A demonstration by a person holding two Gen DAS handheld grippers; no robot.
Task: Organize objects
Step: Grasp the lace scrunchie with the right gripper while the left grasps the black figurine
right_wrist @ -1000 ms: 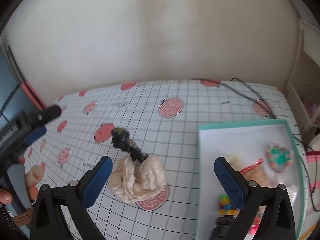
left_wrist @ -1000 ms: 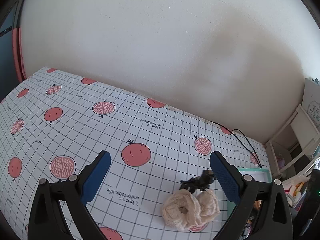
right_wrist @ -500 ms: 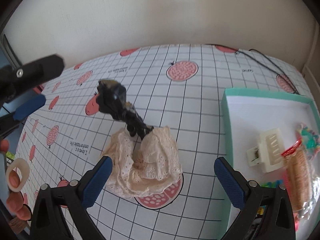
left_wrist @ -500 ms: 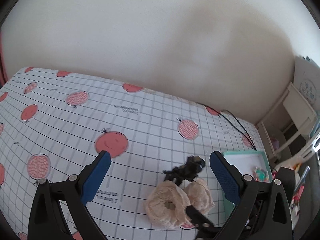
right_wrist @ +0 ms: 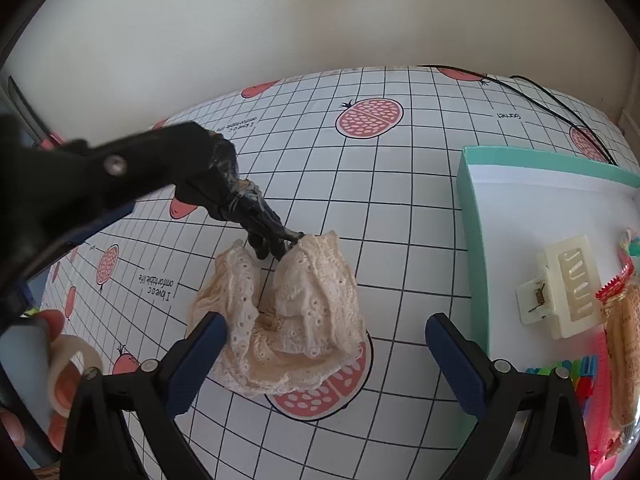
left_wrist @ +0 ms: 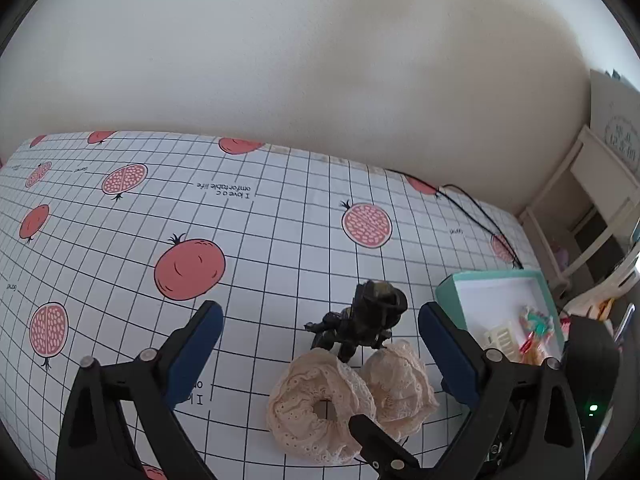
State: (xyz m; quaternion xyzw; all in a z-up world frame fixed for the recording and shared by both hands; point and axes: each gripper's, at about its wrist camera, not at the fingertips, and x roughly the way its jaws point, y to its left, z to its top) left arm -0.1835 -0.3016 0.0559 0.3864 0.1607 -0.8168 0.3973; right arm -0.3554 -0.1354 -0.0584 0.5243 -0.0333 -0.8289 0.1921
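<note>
Left wrist view first: the left gripper has its jaws spread wide with nothing between them, hovering over the pomegranate-print tablecloth. Framed between its blue pads are a dark toy figure standing upright and two cream lace scrunchies lying right in front of it, touching its feet as far as anyone can tell. Off to the right sits the teal box, already holding a few small things. It reads like the left one is lining up on that little cluster (probably the figure, since it's centred on it).

Right wrist view: the right gripper is also wide open and empty, its pads straddling the scrunchies from above. The left tool's black arm cuts in from the left, and its tip looks close to the figure's head, though whether it touches is hard to say. In the box there's a white hair claw, a snack packet and some colourful bits at the bottom edge. Likely plan: the loose pile goes into the box beside it, which is why both tools are crowding this spot.
</note>
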